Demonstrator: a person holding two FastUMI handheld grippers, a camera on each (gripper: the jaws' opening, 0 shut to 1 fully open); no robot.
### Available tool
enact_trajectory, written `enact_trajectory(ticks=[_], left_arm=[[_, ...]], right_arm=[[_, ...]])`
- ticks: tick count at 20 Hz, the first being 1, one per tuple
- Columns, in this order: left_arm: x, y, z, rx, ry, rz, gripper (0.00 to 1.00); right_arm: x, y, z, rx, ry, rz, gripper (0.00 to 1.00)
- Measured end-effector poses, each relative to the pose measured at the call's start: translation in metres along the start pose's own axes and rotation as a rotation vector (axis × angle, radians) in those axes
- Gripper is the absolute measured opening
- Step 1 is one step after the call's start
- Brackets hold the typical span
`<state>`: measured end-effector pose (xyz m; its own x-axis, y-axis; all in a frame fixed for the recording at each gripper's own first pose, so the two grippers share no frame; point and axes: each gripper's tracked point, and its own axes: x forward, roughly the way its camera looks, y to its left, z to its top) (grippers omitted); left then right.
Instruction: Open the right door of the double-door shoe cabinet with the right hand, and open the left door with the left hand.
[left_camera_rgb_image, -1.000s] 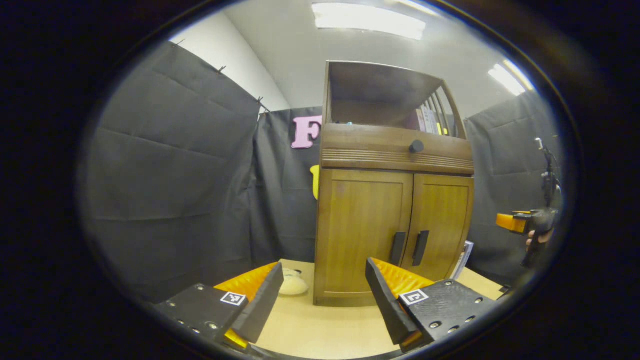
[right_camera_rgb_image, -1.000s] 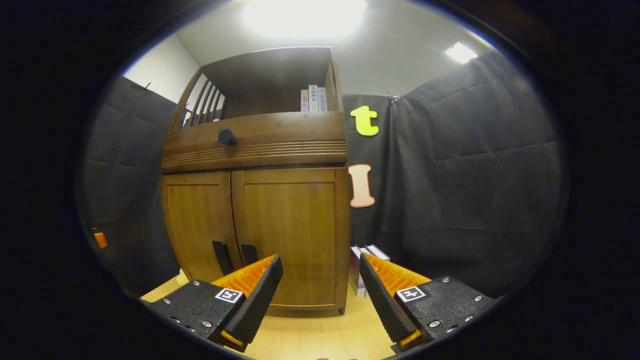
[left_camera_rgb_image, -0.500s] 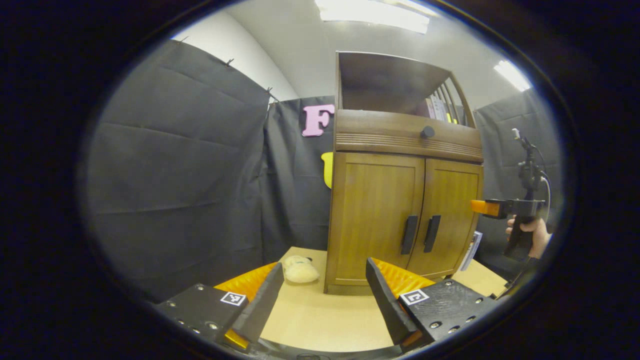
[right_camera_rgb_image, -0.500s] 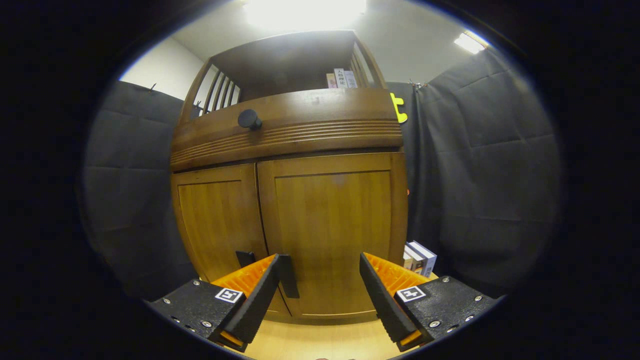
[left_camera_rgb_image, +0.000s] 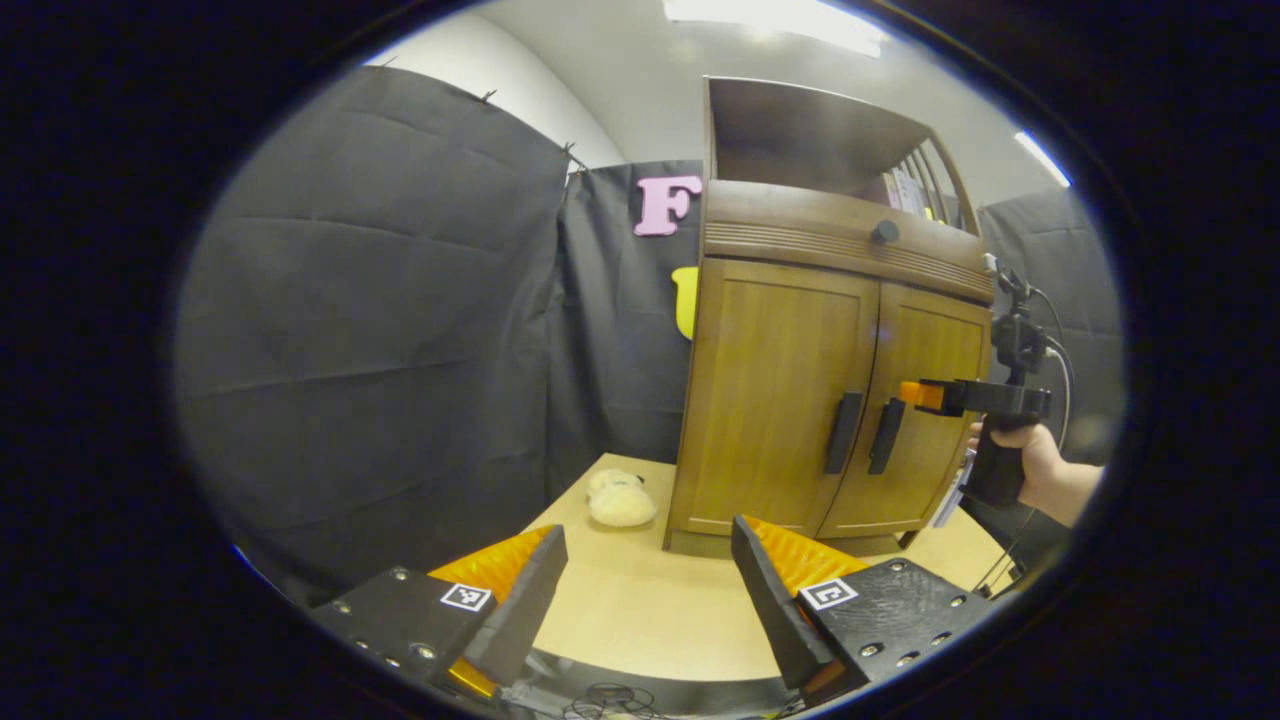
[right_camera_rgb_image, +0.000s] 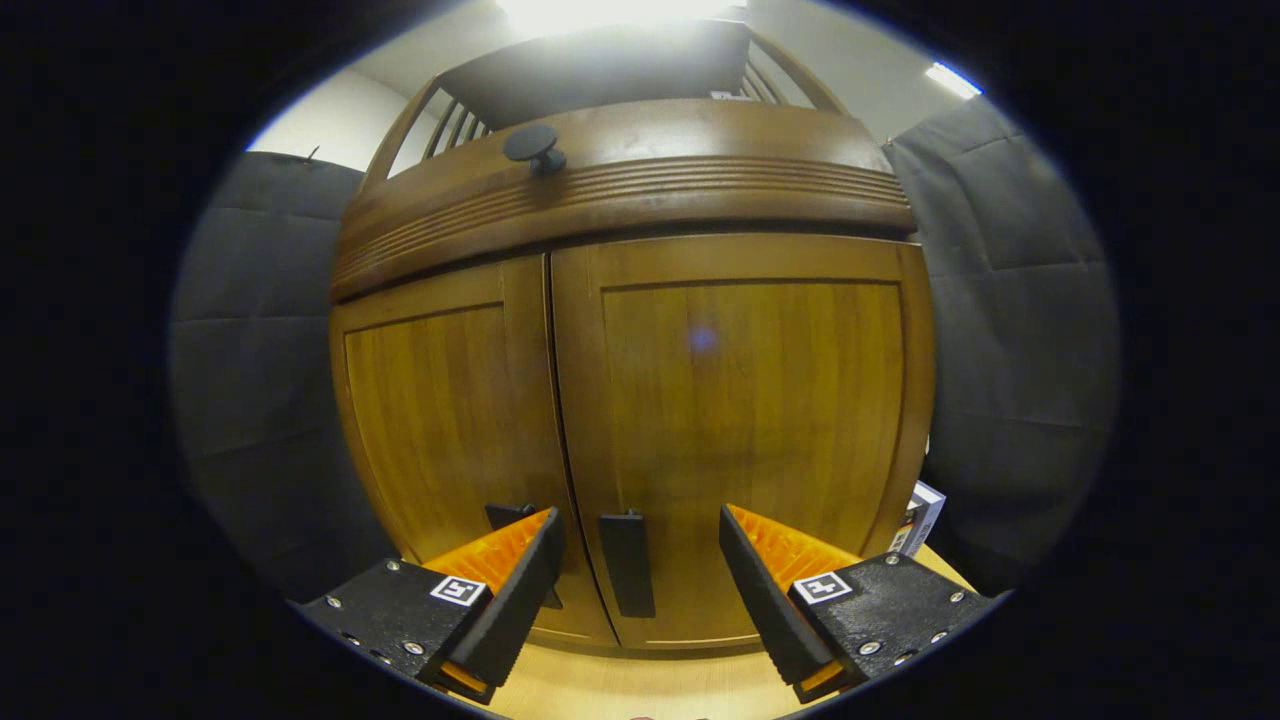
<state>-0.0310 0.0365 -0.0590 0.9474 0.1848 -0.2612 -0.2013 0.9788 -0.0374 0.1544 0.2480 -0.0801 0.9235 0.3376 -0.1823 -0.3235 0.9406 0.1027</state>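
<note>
My left gripper (left_camera_rgb_image: 640, 590) sits low over the worktop (left_camera_rgb_image: 640, 620), fingers spread apart, nothing between them. It hangs well back from the shoe cabinet (left_camera_rgb_image: 800, 400), which stands on the worktop ahead and to the right in the left gripper view. A pale plush toy (left_camera_rgb_image: 620, 498) lies on the worktop just beside the cabinet's left foot.

My right gripper (right_camera_rgb_image: 635, 590) is also released, fingers wide apart, empty, close up to the cabinet front. In the right gripper view the right door's handle (right_camera_rgb_image: 627, 563) sits in the gap between the fingers, not touched as far as I can tell. The left door's handle (right_camera_rgb_image: 515, 520) peeks out just behind the left-hand finger (right_camera_rgb_image: 515, 590).

Both doors are shut: left door (right_camera_rgb_image: 450, 420), right door (right_camera_rgb_image: 750, 420), seam closed between them. Above them runs a ribbed drawer front with a round dark knob (right_camera_rgb_image: 533, 145), then an open shelf on top.

From the left gripper view I see the right gripper (left_camera_rgb_image: 925, 395) level with the two handles, tip near the right door, a hand (left_camera_rgb_image: 1030, 465) on its grip. Some books (right_camera_rgb_image: 918, 515) stand by the cabinet's right side. Black cloth wall (left_camera_rgb_image: 380, 330) behind.
</note>
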Motion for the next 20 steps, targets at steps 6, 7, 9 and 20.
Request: enact_trajectory(ticks=[6,7,9,20], left_arm=[[0.006,0.005,0.002,0.023,0.018,0.092,0.99],[0.007,0.005,0.002,0.026,0.017,0.107,0.99],[0.007,0.002,0.008,0.024,0.01,0.135,0.99],[-0.018,-0.082,0.025,0.017,-0.014,0.161,1.0]], right_arm=[[0.034,0.006,-0.023,-0.018,0.024,0.031,0.94],[0.037,0.008,-0.026,-0.028,0.025,0.037,0.94],[0.043,0.011,-0.032,-0.041,0.02,0.044,0.9],[0.061,0.021,-0.048,-0.073,0.046,0.058,0.38]])
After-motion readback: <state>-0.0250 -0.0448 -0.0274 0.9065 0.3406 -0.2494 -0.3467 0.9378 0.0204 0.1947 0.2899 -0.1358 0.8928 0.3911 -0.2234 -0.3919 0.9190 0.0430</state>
